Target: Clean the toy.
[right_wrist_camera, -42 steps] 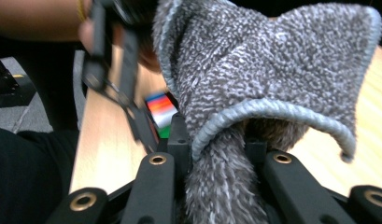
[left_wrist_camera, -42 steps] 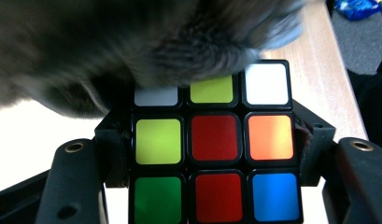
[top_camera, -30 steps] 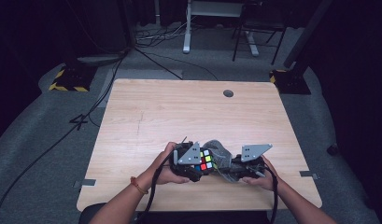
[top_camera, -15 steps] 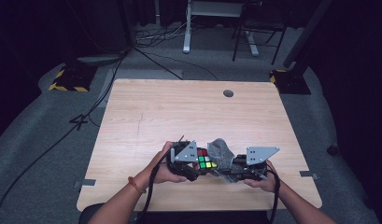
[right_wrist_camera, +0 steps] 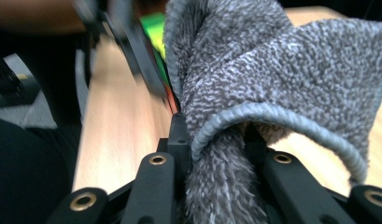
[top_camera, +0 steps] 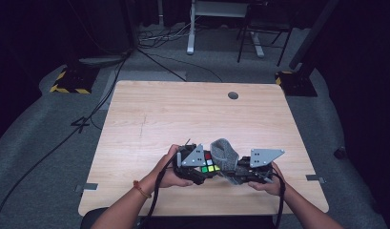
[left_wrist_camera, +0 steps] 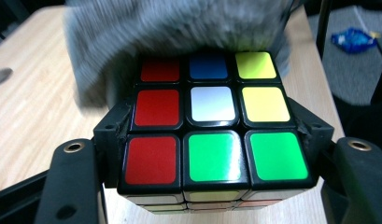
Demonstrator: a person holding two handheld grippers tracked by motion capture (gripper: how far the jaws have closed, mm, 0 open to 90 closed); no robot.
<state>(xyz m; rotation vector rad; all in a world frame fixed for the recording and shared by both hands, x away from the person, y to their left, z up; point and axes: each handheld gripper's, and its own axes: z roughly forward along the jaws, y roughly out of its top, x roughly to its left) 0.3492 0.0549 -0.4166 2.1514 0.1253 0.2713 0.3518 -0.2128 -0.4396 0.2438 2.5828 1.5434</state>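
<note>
The left tongs are clamped on a puzzle cube, jaws pressed against its two sides, with the cube held just above the wooden surface. The right tongs are pinched narrow on a grey towelling cloth, which bunches between the jaws and billows out beyond them.

In the high view the left tongs and right tongs meet near the front edge of the surface, the cloth draped against the cube. The left gripper view shows the cube's near face: a red column, a white centre, green and yellow squares, and the cloth lying over the cube's far edge. The right gripper view shows the cloth's piped hem and only a sliver of the cube.
</note>
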